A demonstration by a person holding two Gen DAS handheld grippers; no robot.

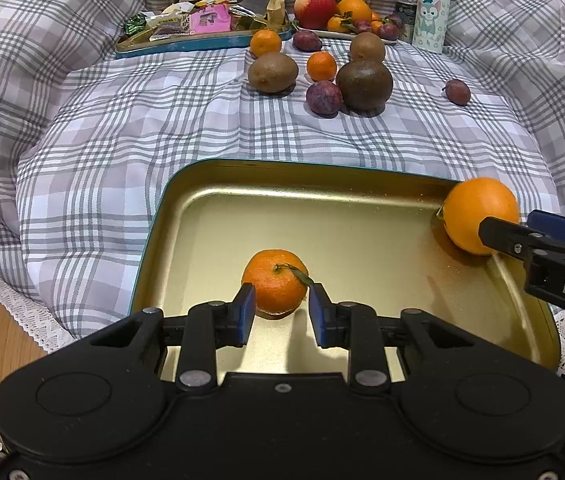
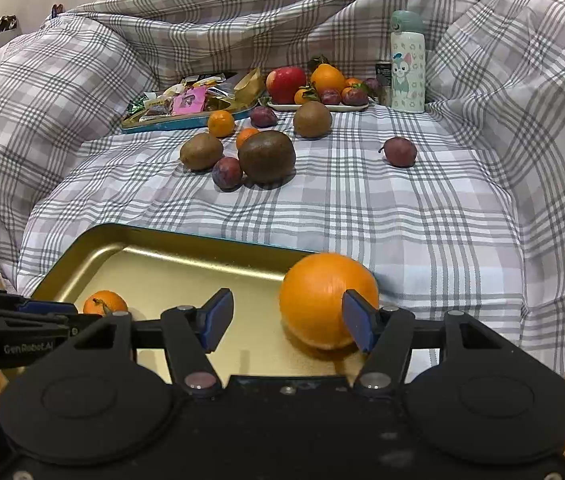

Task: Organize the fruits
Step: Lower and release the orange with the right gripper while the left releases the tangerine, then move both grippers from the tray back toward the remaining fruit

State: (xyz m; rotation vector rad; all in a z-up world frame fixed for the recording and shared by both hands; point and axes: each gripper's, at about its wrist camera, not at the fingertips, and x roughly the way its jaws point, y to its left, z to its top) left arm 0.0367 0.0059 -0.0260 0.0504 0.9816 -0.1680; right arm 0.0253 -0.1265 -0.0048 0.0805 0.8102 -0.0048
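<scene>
A gold tray (image 1: 290, 196) with a teal rim lies on the checked cloth close to me. In it sits a small mandarin (image 1: 275, 280) with a stem and leaf; my left gripper (image 1: 282, 308) is shut on it, blue pads against its near sides. A large orange (image 2: 322, 296) rests in the tray's right corner. My right gripper (image 2: 287, 312) is open around it: the right pad touches the orange, and the left pad stands well apart. The left wrist view shows this orange (image 1: 478, 212) with the right gripper (image 1: 508, 224) reaching in from the right.
Loose kiwis (image 2: 266, 156), plums (image 2: 400, 151) and mandarins (image 2: 220, 123) lie mid-cloth. Behind them stand a white plate (image 2: 356, 108) with an apple and other fruit, a teal tin of snack packets (image 2: 162, 124) and a cartoon bottle (image 2: 407, 64). Cloth folds rise on both sides.
</scene>
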